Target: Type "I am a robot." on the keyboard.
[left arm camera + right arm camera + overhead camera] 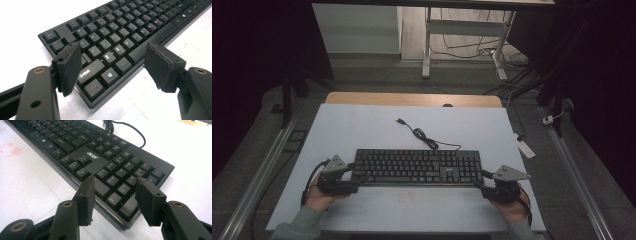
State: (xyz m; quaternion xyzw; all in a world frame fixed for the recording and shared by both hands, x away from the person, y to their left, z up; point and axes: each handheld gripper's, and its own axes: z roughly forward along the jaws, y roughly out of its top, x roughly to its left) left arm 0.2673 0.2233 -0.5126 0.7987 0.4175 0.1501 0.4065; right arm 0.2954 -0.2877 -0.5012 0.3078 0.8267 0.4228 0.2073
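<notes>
Both tongs spread at the keyboard's near corners

Now the left tongs (112, 62) stand wide apart at the near left corner of the black keyboard (417, 166), its padded faces straddling the Ctrl, Windows and Shift keys without pressing on them. One pad hangs over the left edge, the other over the front rim beside the space bar; whether either brushes the casing cannot be told. The right tongs (115, 195) are spread about as wide at the near right corner, above the bottom keys of the number pad, gripping nothing.

In the high view the keyboard lies flat across the near middle of the white table (362, 125), lengthwise from side to side, with the left tongs (348, 172) at one end and the right tongs (481, 180) at the other. Each hand (319, 197) holds its tool low, close to the table's surface.

The keyboard is a long, matte black plastic slab with squarish, raised keycaps bearing pale legends. Its thin black cable (422, 134) runs off the far edge in a loose coil and ends in a plug. The pads are flat, dark, foam-like rectangles with rough edges, mounted on smooth black arms with brass-coloured rivets. Faint reddish marks stain the table near the front rim.
</notes>
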